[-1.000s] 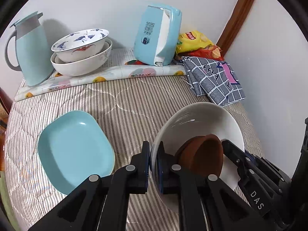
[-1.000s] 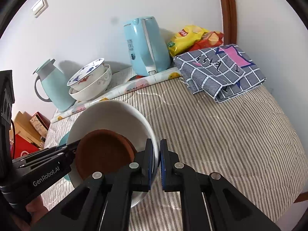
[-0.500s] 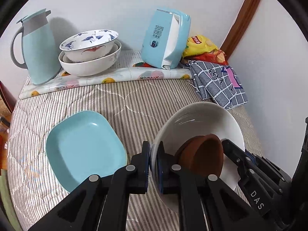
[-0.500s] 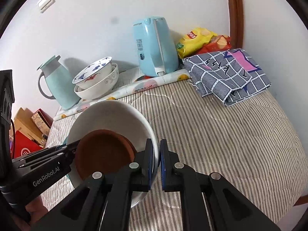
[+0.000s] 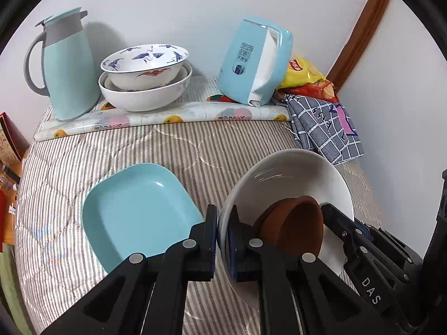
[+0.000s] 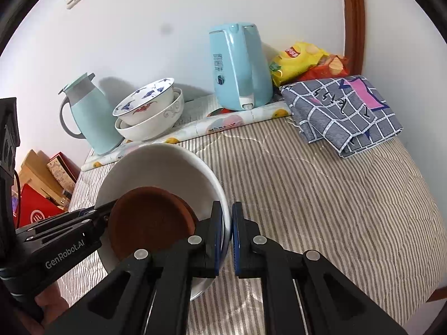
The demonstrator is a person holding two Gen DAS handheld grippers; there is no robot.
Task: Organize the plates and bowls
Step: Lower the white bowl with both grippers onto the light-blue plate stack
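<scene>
Left wrist view: both grippers are carrying the white bowl [image 5: 293, 178], left gripper [image 5: 222, 240] and right gripper [image 6: 226, 237] each pinching opposite rims, brown saucer [image 5: 293, 223] inside. Next, likely lowering toward the stacked bowls [image 5: 145, 81]; keep level. Compared with earlier, those bowls and the blue plate [image 5: 137, 212] are appearing nearer.

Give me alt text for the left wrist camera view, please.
Both grippers, left gripper and right gripper, clamp opposite rims of a white bowl holding a brown dish above a striped quilt. A light blue plate lies left; stacked bowls sit behind.
</scene>
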